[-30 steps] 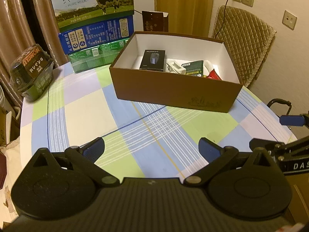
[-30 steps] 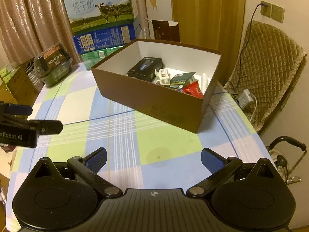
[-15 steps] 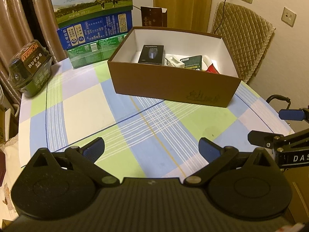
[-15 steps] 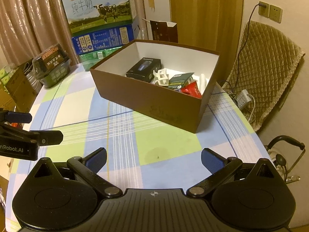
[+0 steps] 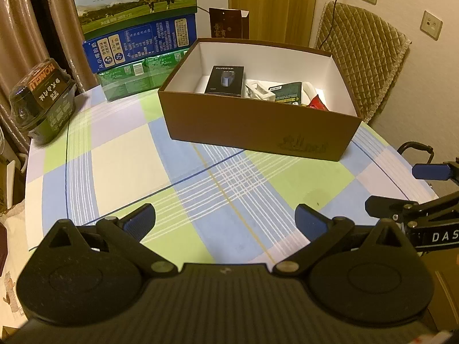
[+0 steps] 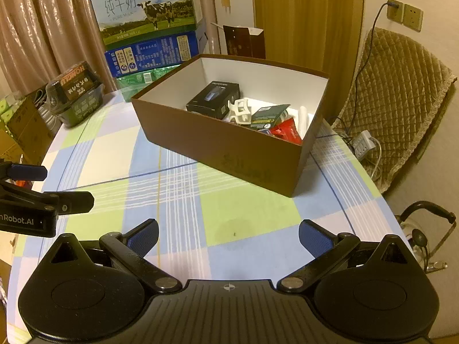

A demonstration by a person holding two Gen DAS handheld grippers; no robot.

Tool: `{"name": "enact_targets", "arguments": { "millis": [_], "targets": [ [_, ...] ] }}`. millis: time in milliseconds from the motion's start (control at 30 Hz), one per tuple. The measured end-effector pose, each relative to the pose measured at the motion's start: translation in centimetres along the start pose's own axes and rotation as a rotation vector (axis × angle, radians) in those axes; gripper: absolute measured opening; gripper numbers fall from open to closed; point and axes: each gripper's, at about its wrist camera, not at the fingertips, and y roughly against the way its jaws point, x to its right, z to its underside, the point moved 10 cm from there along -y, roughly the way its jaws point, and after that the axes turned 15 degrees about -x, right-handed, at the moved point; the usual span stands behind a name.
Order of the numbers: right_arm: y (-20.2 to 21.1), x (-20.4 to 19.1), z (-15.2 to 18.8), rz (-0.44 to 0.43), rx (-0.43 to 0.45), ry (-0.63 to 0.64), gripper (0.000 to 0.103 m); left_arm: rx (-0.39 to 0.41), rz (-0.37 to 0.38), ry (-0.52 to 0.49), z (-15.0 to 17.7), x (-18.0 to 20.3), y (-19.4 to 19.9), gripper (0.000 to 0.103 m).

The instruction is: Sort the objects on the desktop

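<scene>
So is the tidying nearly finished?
It looks close. The brown box already holds a black carton, a white clip and packets. Both grippers, left and right, are open and empty. No loose items show on the tablecloth.

1 brown box (image 5: 258, 132) at 12 o'clock holding 5 items; 3 stacked milk cartons (image 5: 137, 14) at 11; 1 dark food tub (image 5: 43, 100) at 10; 1 chair (image 5: 364, 54) at 1.

It was a home's living or dining room: a plaid-clothed table (image 5: 120, 154), stacked milk cartons (image 6: 149, 25), curtains (image 6: 46, 34), and a quilted chair (image 6: 398, 91).
</scene>
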Motion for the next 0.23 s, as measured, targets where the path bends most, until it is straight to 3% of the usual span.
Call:
{"name": "enact_targets", "arguments": {
  "millis": [233],
  "targets": [
    [-0.5, 0.4, -0.3, -0.004, -0.006, 0.002, 0.101, 0.009, 0.006, -0.003, -1.2, 0.4, -0.4, 0.102]
  ]
}}
